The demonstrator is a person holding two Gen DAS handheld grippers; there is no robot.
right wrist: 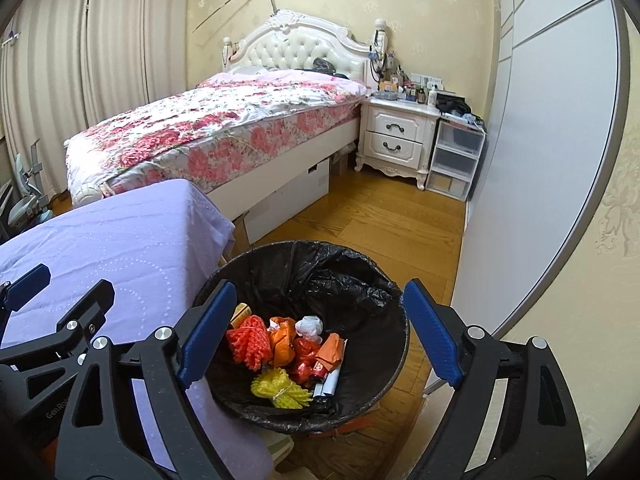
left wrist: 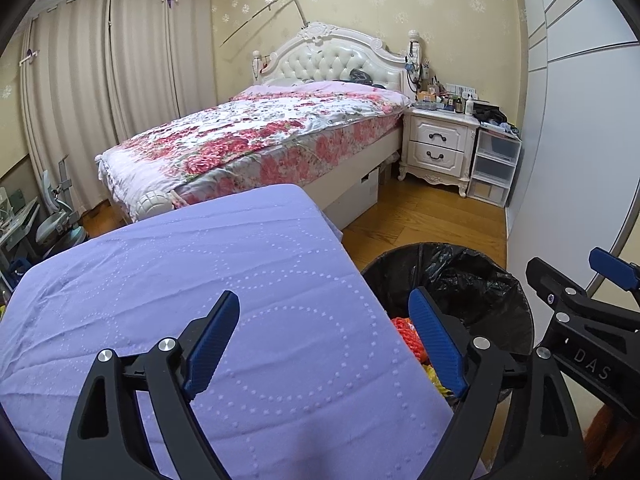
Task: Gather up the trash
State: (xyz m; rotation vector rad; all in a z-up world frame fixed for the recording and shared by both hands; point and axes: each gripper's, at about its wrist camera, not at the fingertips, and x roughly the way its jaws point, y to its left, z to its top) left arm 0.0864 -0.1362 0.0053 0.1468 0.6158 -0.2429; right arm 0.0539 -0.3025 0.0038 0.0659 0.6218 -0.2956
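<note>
A round bin with a black liner (right wrist: 352, 280) stands on the wooden floor beside a purple-covered table (right wrist: 120, 240). In it lie an orange foam net (right wrist: 250, 342), a yellow foam net (right wrist: 280, 390), orange and red wrappers (right wrist: 306, 360) and a crumpled white piece (right wrist: 309, 326). My right gripper (right wrist: 320, 287) hangs open above the bin with nothing between its fingers. My left gripper (left wrist: 324, 295) is open too, empty, over the table's right edge, with the bin (left wrist: 480, 280) and orange net (left wrist: 406, 334) just to its right.
A bed with a floral cover (right wrist: 208, 132) fills the middle of the room, with a white box (right wrist: 288, 196) under it. A white nightstand (right wrist: 396, 136) and plastic drawers (right wrist: 456, 156) stand behind. A grey wardrobe (right wrist: 540, 160) lines the right side. Curtains (left wrist: 120, 80) hang at left.
</note>
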